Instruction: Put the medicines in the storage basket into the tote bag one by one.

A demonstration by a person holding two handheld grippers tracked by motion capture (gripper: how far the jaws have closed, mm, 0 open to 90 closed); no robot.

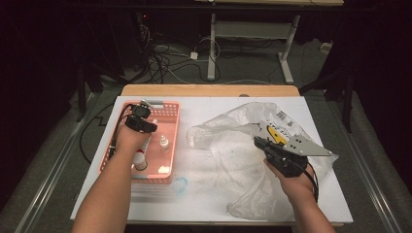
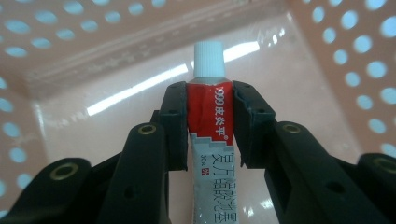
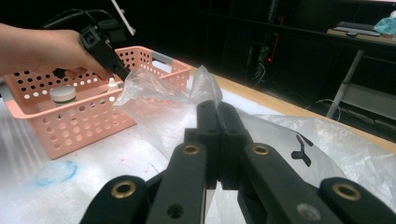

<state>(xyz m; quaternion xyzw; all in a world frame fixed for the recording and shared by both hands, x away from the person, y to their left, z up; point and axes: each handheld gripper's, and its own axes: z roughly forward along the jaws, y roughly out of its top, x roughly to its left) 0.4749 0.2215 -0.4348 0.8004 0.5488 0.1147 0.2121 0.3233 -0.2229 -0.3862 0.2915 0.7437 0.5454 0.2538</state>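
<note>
Inside pink basket (image 2: 56, 51), left claw (image 2: 208, 109) clamping ointment tube (image 2: 208, 100), pointing down

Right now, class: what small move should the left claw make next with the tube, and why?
Probably lower it a little and open. The left claw is clamped on the red-and-white tube inside the pink basket, above its floor, so a release looks due. The right claw pinches the plastic bag.

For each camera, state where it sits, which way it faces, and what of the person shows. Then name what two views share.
High view: above the table, looking forward and down at the pink perforated plastic basket; both forearms show.
Left gripper view: on the left claw, looking into the basket, jaws clamping a red-and-white tube.
Right gripper view: on the right claw, pinching the clear plastic bag, facing the basket.
Shared: all three show the basket.
</note>
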